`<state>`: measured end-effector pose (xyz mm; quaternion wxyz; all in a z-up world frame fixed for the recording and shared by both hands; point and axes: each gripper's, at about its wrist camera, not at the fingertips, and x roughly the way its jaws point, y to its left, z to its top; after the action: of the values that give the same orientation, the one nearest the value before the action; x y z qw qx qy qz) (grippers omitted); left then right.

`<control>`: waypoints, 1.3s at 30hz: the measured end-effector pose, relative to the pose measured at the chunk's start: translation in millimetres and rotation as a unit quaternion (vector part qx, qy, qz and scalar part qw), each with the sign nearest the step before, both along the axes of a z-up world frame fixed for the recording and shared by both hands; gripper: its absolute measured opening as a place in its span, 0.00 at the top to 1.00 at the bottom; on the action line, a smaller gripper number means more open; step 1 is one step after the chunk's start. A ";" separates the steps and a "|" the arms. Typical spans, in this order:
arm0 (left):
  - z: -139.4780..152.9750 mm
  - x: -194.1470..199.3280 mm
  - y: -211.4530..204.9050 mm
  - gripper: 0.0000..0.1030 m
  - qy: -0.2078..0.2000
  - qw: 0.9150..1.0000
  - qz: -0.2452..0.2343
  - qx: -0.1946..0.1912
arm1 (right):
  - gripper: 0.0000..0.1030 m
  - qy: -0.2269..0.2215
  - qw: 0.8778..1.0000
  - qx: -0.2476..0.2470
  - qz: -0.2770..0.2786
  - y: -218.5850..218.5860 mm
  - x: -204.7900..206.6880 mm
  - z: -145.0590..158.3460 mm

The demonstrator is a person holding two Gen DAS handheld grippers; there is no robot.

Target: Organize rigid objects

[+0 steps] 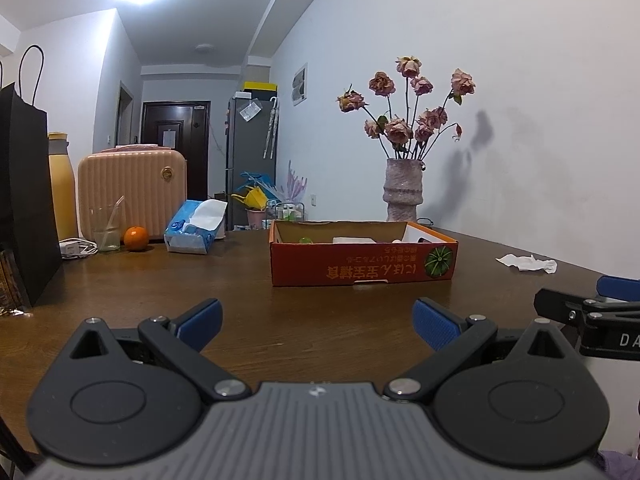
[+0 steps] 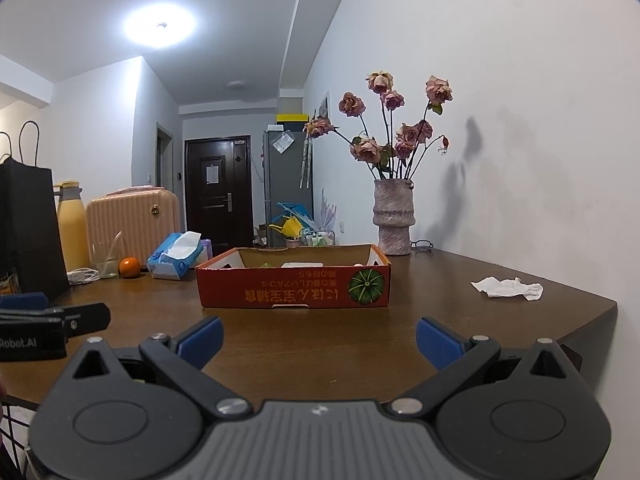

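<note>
Both tools hang low over the near part of the brown table [image 1: 248,280], each spread wide with nothing between its blue pads: the left gripper [image 1: 318,322] fills the bottom of its own view, and the right gripper [image 2: 319,340] does the same in its view. The orange cardboard box [image 1: 362,266] sits mid-frame, straight ahead of both, its top open; a small green item [image 1: 306,240] and a white item [image 1: 354,240] peek over its rim, too hidden to identify. A band of bare wood separates the pads from the box front. In the right wrist view the table's edge runs across the right of the frame, with a crumpled white tissue [image 2: 508,288] near it. A vase of dried roses [image 2: 393,216] stands behind the box against the wall. Left of frame crowd a tissue pack [image 1: 196,226], an orange [image 1: 136,238], a glass [image 1: 106,228] and a black paper bag [image 1: 24,196].
</note>
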<state>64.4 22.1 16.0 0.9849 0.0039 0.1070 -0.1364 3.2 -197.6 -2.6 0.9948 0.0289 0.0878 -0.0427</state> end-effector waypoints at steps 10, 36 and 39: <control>0.3 0.2 1.5 0.00 0.003 1.000 0.002 -0.003 | 0.00 0.001 1.000 0.000 0.000 -0.2 -2.4 -1.3; 5.0 -2.7 3.7 0.00 -0.004 1.000 0.000 -0.001 | 0.00 -0.006 1.000 0.002 -0.002 1.6 -4.2 -0.9; 5.4 -3.8 2.7 0.00 -0.005 1.000 -0.003 0.004 | 0.00 -0.005 1.000 0.002 -0.001 1.8 -4.2 -1.1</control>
<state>60.6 24.8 21.3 0.9849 0.0084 0.1027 -0.1393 -1.0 -195.8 -3.8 0.9951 0.0310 0.0829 -0.0434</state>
